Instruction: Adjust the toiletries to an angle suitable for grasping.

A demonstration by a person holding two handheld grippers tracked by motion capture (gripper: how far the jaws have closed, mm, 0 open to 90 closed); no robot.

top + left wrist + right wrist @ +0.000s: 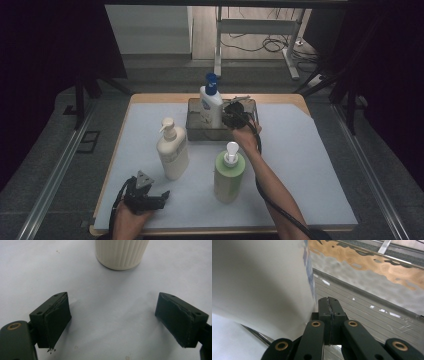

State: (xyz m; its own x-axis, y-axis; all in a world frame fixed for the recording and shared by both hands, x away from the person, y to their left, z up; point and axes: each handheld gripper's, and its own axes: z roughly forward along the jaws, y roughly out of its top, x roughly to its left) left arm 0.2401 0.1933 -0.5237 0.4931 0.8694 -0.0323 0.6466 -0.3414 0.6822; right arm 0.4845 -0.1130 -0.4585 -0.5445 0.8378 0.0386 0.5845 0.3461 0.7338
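A white bottle with a blue pump (211, 102) stands in a clear grey tray (196, 131) at the back of the table. My right gripper (234, 116) is inside the tray, just right of that bottle. In the right gripper view its jaws (329, 302) are shut flat together with nothing between them, and the white bottle (259, 282) is close on their left. My left gripper (159, 196) rests low near the front left edge. It is open (113, 301) and empty, pointing at the base of a cream pump bottle (121, 255).
The cream pump bottle (172, 150) stands left of centre on the pale mat (310, 165). A green pump bottle (229, 175) stands in front of the tray, beside my right forearm. The tray's ribbed floor (367, 315) and clear wall (372, 277) lie ahead of the right jaws.
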